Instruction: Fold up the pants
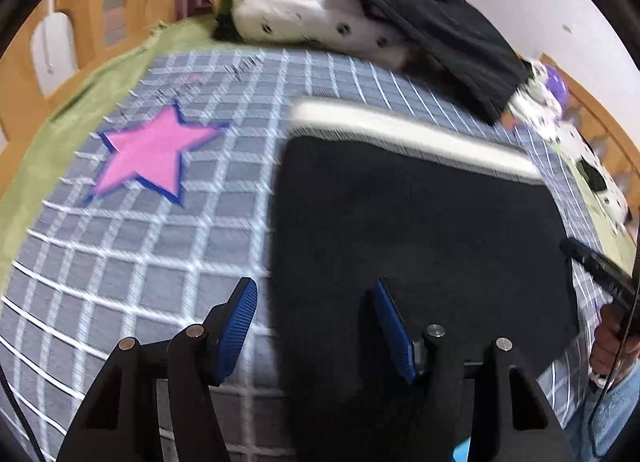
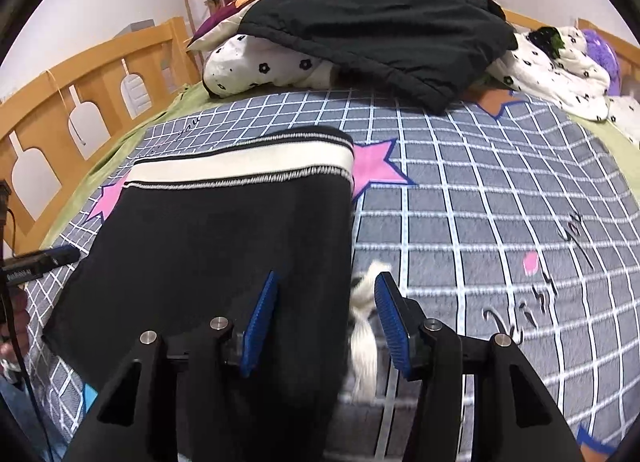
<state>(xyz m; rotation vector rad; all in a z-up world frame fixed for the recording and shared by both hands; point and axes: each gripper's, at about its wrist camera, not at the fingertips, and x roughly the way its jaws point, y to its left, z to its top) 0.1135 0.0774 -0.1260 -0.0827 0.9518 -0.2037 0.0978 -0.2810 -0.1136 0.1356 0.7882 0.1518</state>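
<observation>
The black pants (image 2: pixel 208 246) lie flat on the bed's grey checked blanket (image 2: pixel 500 198), their cream waistband (image 2: pixel 244 162) at the far end, partly covering a pink star (image 2: pixel 376 170). The left gripper (image 1: pixel 316 326) hangs over the pants' left edge, its blue fingers (image 1: pixel 240 326) spread, nothing between them. The right gripper (image 2: pixel 326 322) hangs over the right edge, fingers likewise spread, above a white drawstring tassel (image 2: pixel 364 322). A dark jacket (image 2: pixel 380 34) covers the pillows beyond.
</observation>
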